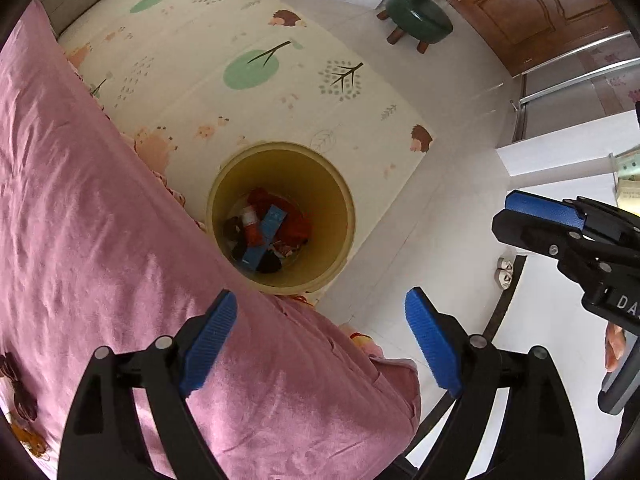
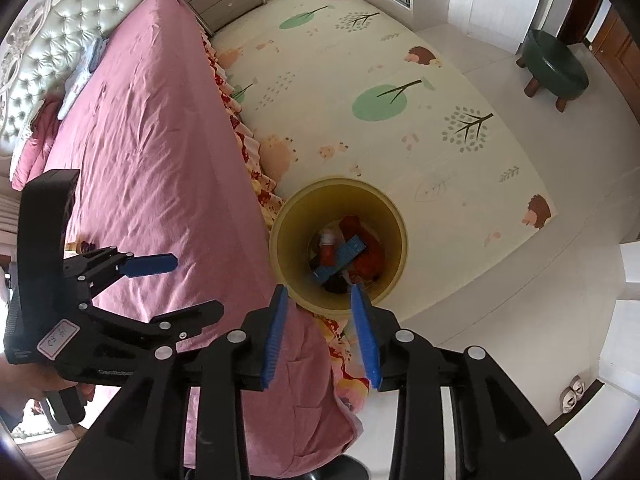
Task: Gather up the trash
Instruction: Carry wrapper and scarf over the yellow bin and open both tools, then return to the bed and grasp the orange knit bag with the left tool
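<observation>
A yellow trash bin (image 1: 344,200) (image 2: 288,248) stands on the floor mat beside the bed. Inside it lie a blue box (image 1: 266,232) (image 2: 340,258), red wrappers (image 1: 296,224) and other dark scraps. High above the bed's corner next to the bin, my left gripper (image 1: 320,298) is open wide with nothing between its blue pads. My right gripper (image 2: 319,289) hangs over the bin's near rim, its jaws a little apart and empty. Each wrist view also catches the other tool: a right finger (image 1: 540,208) at the edge, and the left gripper (image 2: 199,284) over the bed.
A bed with a pink cover (image 1: 100,240) (image 2: 160,140) fills the left side. The patterned play mat (image 1: 260,92) (image 2: 360,60) lies beyond the bin. A green stool (image 1: 420,12) (image 2: 556,68), a wooden door (image 1: 540,8), a nightstand (image 2: 224,0) and slippers (image 2: 572,396) stand around.
</observation>
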`<state>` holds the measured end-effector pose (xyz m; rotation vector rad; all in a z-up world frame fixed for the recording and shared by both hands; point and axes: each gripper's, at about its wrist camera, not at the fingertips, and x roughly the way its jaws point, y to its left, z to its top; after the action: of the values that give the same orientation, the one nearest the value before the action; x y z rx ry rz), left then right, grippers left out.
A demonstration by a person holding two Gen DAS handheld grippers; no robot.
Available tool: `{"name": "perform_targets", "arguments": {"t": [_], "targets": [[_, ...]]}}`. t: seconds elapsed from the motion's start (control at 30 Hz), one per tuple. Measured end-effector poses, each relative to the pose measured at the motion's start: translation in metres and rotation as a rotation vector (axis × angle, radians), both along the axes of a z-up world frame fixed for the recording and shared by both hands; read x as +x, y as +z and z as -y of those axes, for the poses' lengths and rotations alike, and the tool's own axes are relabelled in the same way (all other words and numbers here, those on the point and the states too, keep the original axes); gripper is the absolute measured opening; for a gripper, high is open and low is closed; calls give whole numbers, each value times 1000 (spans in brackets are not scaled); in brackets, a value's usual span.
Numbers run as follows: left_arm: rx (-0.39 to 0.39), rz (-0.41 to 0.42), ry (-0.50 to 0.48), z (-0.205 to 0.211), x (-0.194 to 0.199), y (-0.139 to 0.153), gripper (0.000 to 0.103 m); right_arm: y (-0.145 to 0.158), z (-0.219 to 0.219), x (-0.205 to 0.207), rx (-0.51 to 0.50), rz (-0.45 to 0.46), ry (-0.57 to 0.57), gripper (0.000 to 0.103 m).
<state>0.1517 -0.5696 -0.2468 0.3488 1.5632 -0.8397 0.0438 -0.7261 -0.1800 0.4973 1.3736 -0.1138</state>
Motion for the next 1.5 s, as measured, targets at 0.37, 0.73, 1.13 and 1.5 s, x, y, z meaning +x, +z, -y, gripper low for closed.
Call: {"name": "perform_targets", "arguments": {"t": [0.37, 0.73, 1.13, 1.5], "targets": [[-31, 31, 57, -43, 0, 25, 86, 18, -40, 19, 7, 30, 87, 33], [-16, 63, 229, -146, 5, 41, 86, 37, -119, 44, 12, 67, 236, 34], [21, 90, 435, -269, 2, 46, 86, 41, -235, 69, 44, 77, 448, 35], [47, 103, 631, -377, 11, 43, 86, 37, -335, 103, 66, 74, 605, 35]]}}
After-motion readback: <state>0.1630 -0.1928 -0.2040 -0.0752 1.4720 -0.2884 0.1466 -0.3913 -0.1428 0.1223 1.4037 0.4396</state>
